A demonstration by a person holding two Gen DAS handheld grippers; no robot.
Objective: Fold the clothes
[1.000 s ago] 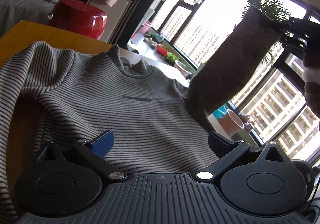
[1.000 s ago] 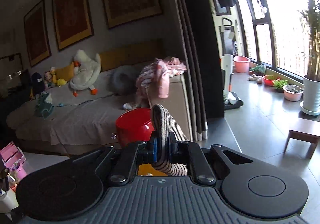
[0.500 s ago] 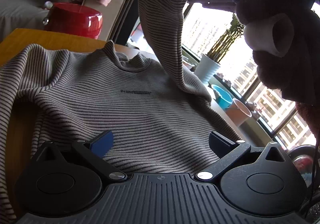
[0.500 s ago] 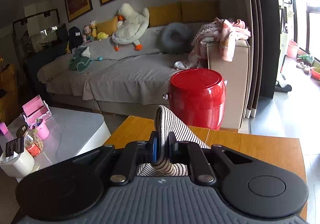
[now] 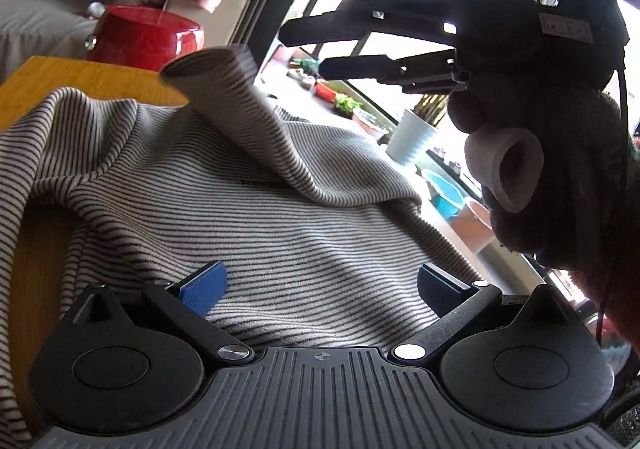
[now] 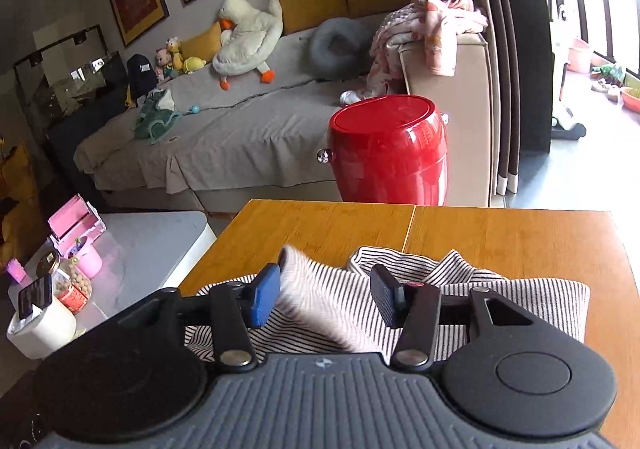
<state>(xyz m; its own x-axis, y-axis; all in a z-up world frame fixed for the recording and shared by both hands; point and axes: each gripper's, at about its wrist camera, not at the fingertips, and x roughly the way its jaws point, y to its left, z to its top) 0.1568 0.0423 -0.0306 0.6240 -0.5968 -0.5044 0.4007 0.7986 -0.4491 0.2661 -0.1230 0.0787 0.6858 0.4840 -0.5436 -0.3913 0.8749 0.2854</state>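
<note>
One grey knit sweater with thin dark stripes (image 5: pixel 248 233) lies flat on the orange wooden bench (image 6: pixel 520 237), collar toward the far edge. One sleeve (image 5: pixel 240 117) crosses its chest, cuff raised and blurred. Right gripper (image 6: pixel 326 299): jaws apart, cuff between them. Left gripper (image 5: pixel 320 285): jaws spread wide, holding nothing, over the hem

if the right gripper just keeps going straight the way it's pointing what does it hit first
Most likely the sweater sleeve, which sits between the open fingers of the right gripper. Depth is unclear.
</note>
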